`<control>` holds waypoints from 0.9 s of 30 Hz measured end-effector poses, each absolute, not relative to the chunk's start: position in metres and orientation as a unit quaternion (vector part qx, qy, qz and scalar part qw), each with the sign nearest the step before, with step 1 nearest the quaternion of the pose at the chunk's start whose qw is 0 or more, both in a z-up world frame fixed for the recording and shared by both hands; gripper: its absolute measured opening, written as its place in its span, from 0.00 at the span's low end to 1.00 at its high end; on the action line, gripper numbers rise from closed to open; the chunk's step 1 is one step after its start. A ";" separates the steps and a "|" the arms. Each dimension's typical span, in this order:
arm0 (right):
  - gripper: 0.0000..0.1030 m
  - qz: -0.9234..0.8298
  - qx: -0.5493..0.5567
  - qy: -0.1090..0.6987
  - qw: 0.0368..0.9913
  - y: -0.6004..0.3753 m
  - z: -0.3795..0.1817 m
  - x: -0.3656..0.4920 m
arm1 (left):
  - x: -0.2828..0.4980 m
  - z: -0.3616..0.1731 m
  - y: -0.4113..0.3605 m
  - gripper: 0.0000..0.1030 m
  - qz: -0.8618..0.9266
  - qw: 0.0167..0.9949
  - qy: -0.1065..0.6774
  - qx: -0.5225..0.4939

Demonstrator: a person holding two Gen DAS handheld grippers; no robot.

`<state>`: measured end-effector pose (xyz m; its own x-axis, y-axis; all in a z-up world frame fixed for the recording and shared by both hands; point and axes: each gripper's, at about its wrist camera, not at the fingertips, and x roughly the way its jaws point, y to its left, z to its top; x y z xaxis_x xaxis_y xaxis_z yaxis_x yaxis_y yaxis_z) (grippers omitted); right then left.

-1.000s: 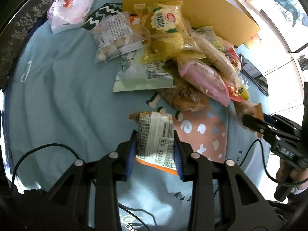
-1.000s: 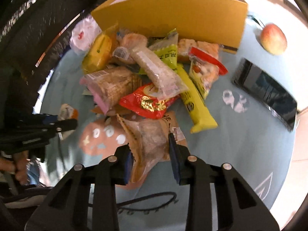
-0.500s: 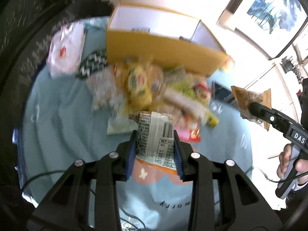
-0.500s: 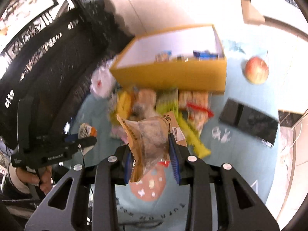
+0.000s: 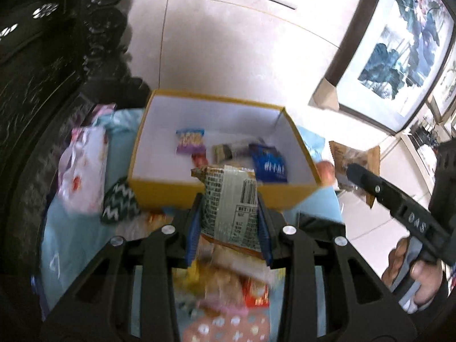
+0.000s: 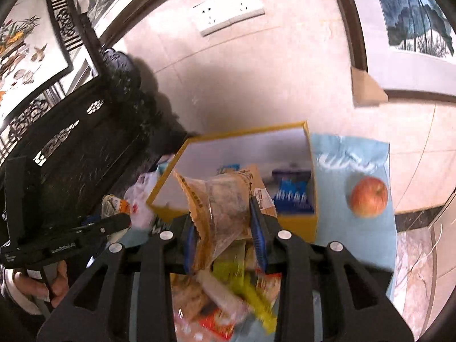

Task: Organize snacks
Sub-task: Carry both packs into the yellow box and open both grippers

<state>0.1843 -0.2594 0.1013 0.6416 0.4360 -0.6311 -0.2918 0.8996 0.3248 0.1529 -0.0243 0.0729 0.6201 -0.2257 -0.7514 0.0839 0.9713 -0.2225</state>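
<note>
My left gripper (image 5: 229,228) is shut on a silver snack packet with a barcode (image 5: 230,205), held in the air just before the yellow box (image 5: 159,192). In the right wrist view my right gripper (image 6: 225,233) is shut on a clear and brown snack bag (image 6: 225,202), raised near the same yellow box (image 6: 296,222). The box has a white inside and holds a purple packet (image 5: 190,141), a blue packet (image 5: 269,164) and a dark bar (image 5: 230,149). A blurred pile of snacks (image 5: 228,282) lies below on the blue cloth (image 5: 71,242).
A red apple (image 6: 368,196) rests on the cloth right of the box. A white floral pouch (image 5: 82,168) and a zigzag pouch (image 5: 119,201) lie left of it. Dark carved furniture (image 6: 71,154) stands at the left, a tiled wall with sockets behind.
Both grippers have risen from the table with their packets and tilted up towards the box. The box's inside and the wall behind have come into view.
</note>
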 end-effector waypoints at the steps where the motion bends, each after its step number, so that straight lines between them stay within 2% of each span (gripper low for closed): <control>1: 0.33 0.200 0.090 0.371 0.903 -0.256 0.100 0.189 | 0.161 0.072 -0.026 0.33 -0.085 0.896 0.427 -0.085; 9: 0.33 0.198 0.068 0.376 0.903 -0.247 0.082 0.229 | 0.234 0.053 -0.040 0.34 -0.080 0.890 0.439 -0.097; 11: 0.36 0.180 0.052 0.373 0.908 -0.245 0.072 0.242 | 0.248 0.045 -0.040 0.39 -0.083 0.888 0.440 -0.106; 12: 0.47 0.167 0.038 0.375 0.911 -0.243 0.066 0.247 | 0.258 0.038 -0.039 0.62 -0.086 0.886 0.440 -0.120; 13: 0.64 0.152 0.026 0.377 0.913 -0.241 0.062 0.250 | 0.264 0.033 -0.038 0.89 -0.081 0.884 0.443 -0.129; 14: 0.65 0.130 0.007 0.371 0.919 -0.239 0.058 0.252 | 0.269 0.027 -0.036 0.92 -0.066 0.883 0.444 -0.137; 20: 0.65 0.137 0.017 0.386 0.912 -0.249 0.045 0.242 | 0.265 0.018 -0.033 0.93 -0.062 0.880 0.451 -0.134; 27: 0.68 0.132 0.037 0.420 0.897 -0.266 0.042 0.205 | 0.216 0.023 -0.023 0.93 -0.071 0.874 0.469 -0.107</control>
<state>0.2046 -0.2656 0.0416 0.6119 0.2686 -0.7440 -0.2066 0.9622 0.1774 0.2163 -0.0230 0.0232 0.5505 -0.2252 -0.8039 0.0238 0.9668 -0.2546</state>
